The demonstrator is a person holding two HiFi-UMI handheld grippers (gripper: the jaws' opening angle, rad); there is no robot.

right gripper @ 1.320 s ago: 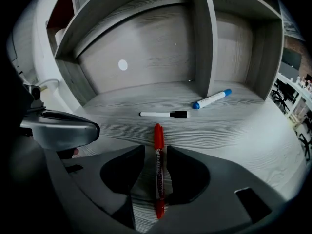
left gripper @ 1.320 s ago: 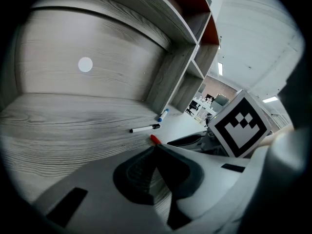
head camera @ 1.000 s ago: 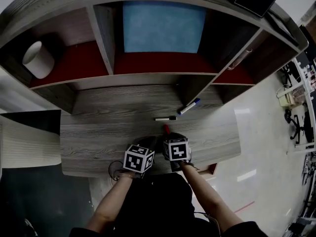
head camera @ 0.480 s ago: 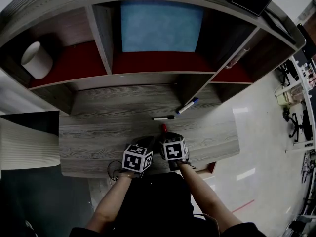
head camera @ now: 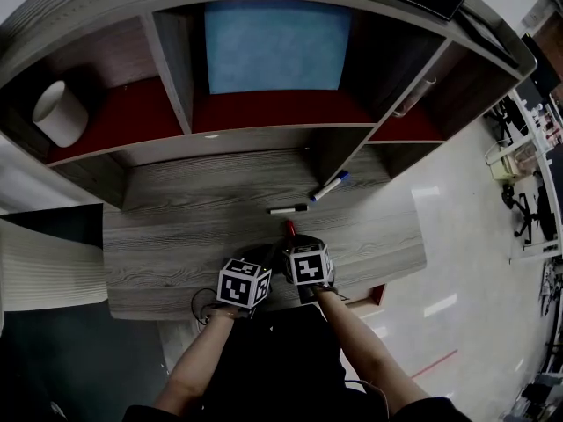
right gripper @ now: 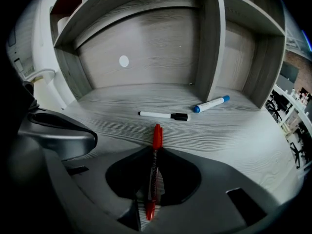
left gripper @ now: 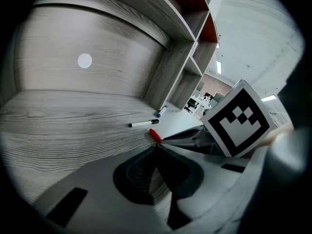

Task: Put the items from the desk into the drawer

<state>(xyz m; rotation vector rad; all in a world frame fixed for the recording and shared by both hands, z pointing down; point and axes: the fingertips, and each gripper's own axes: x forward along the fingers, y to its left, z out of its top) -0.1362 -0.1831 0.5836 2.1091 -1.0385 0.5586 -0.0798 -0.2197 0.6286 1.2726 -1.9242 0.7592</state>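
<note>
Closing is the one real change since the earlier frame: the right claw has just been drawing its jaws in, and they now pinch the red pen between them. Neither hand has travelled across the surface in the head view; both sit where they did, low at its near edge.

Seen from the right gripper view, the pen runs lengthwise through the claw, its red cap poking out past the tips and its other end back in the hollow between the jaws. It looks to be lying on the surface, not lifted.

Just beyond the right claw's tips lies a white marker with a black cap, crosswise. Further out and off to the claw's right is a white marker with a blue cap, near the foot of the shelf upright.

The left claw sits just beside the right one, on its left, jaws together with nothing between them.

My reading: the grip on the first item is made, so the next step is lifting it away toward the drawer, which I cannot clearly make out in any view. Two markers are left on the surface. The pen is thin and held along the jaws, so it could pivot or slide once raised.
</note>
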